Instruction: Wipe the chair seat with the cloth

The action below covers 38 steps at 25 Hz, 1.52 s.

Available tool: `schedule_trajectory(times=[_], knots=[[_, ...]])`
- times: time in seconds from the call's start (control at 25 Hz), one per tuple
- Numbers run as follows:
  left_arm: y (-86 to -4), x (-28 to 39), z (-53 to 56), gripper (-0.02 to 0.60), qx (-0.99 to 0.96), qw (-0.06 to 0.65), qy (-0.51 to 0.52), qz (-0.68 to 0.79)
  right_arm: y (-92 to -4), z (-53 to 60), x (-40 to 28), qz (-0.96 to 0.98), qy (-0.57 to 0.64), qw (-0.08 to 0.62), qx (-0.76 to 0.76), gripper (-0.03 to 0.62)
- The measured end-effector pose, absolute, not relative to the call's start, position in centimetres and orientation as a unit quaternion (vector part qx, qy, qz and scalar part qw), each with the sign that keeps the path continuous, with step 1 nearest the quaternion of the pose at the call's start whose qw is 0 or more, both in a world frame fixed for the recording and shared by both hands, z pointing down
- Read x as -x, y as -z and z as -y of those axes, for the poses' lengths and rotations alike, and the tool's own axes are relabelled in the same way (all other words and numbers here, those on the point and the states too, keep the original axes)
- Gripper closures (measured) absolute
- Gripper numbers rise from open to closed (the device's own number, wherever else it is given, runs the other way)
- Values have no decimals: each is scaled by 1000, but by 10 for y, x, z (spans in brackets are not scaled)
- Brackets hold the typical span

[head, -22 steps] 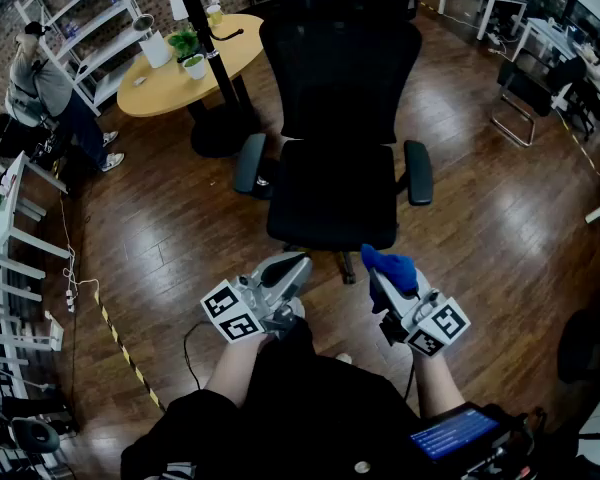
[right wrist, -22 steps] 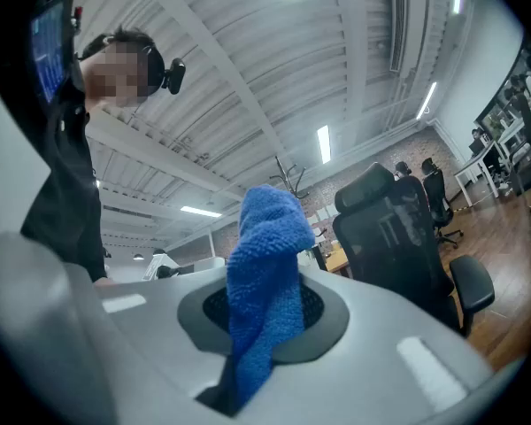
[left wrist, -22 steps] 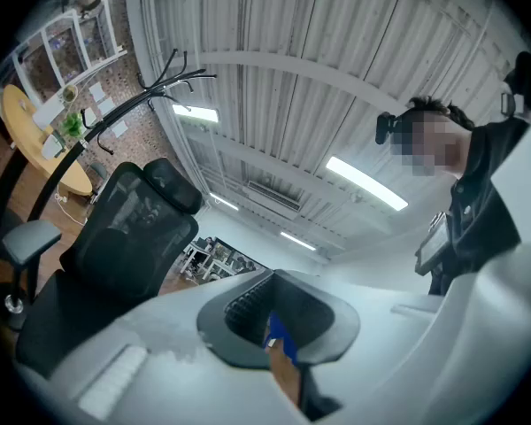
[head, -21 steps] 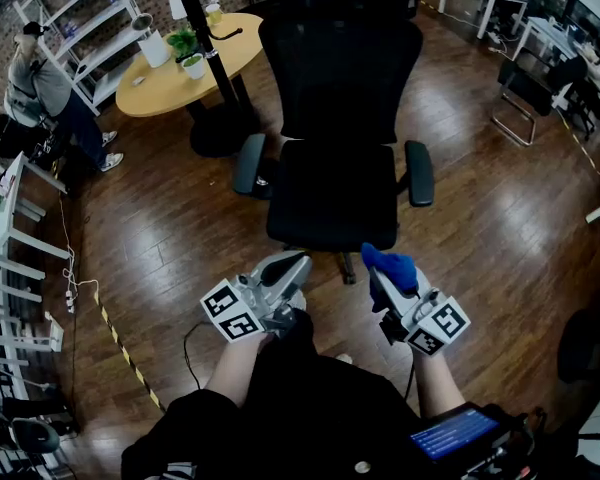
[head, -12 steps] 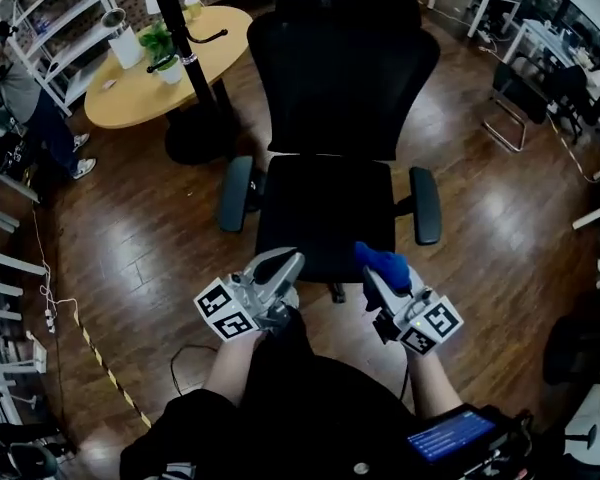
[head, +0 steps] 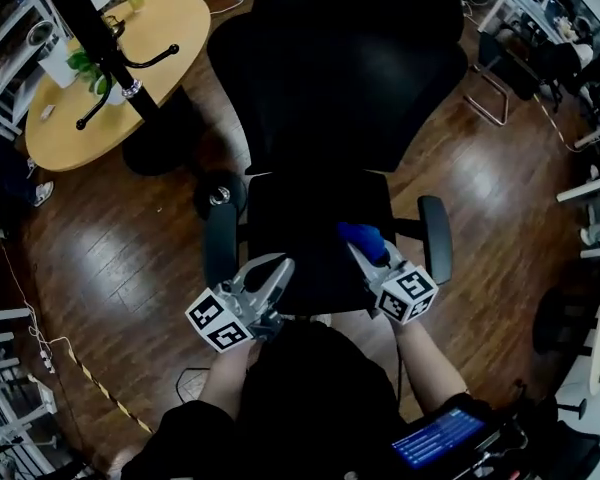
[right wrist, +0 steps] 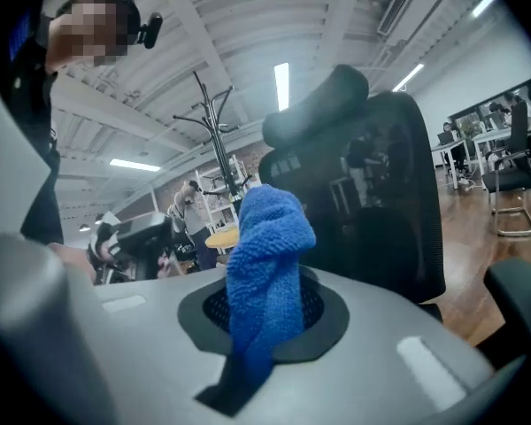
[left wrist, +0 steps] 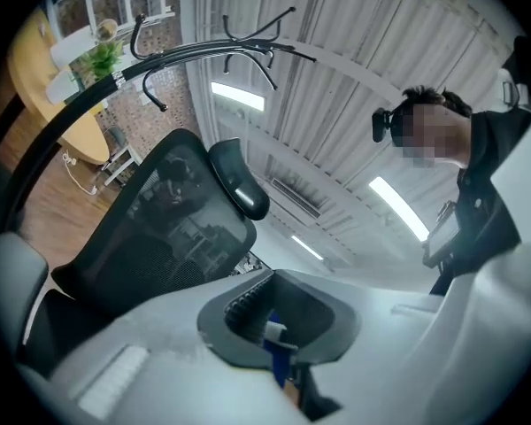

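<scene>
Right gripper view: blue cloth (right wrist: 265, 264), bunched and upright, clamped between the jaws of the right gripper (right wrist: 267, 319), its upper end standing free above the pads.

Head view: the same cloth (head: 362, 235) is over the front right part of the black chair seat (head: 295, 223), near the seat's right edge; contact with the seat cannot be told. The right gripper's marker cube sits just behind, over the seat's front right corner.

Left gripper (head: 268, 273): over the seat's front left corner, jaws closed together with nothing of the task between them, well apart from the cloth.

Chair: black mesh backrest (head: 340, 78) rising behind the seat; one armrest (head: 435, 236) beside the seat's right edge, the other (head: 220, 250) beside the left.

Surroundings: dark wooden floor (head: 130, 258); round yellow table (head: 75, 108) at the upper left, carrying a potted plant (head: 85, 65); black coat stand (head: 85, 13) just beside the table.
</scene>
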<state>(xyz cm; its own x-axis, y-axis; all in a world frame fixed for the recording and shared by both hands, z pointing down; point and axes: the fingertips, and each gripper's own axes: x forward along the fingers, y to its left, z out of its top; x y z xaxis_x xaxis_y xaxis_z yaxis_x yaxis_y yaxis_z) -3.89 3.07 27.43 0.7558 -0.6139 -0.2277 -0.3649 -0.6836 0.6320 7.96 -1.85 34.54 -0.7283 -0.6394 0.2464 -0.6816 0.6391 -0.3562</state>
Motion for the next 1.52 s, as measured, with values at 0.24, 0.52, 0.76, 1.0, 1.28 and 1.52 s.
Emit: schedule_trajectory(times=[0.24,0.52,0.76,1.0,1.28,1.52], knots=[[-323,47,-6,580,-867,326,214,309,-458,104,-39,906,-244,121,-326,556],[-402,55,38,580,-826,372,211,368,-597,187,40,901,-269,181,-287,556],[-429,60,48,580,-814,389,204,381,-674,206,96,881,-294,249,-274,556],[-431,69,50,580,-809,392,208,386,-686,202,101,880,-257,273,-290,556],[-434,62,47,580,-815,396,196,375,-700,211,20,841,-277,296,-359,556],[-435,61,43,580,-823,390,179,372,-703,214,-107,786,-283,317,-448,557]])
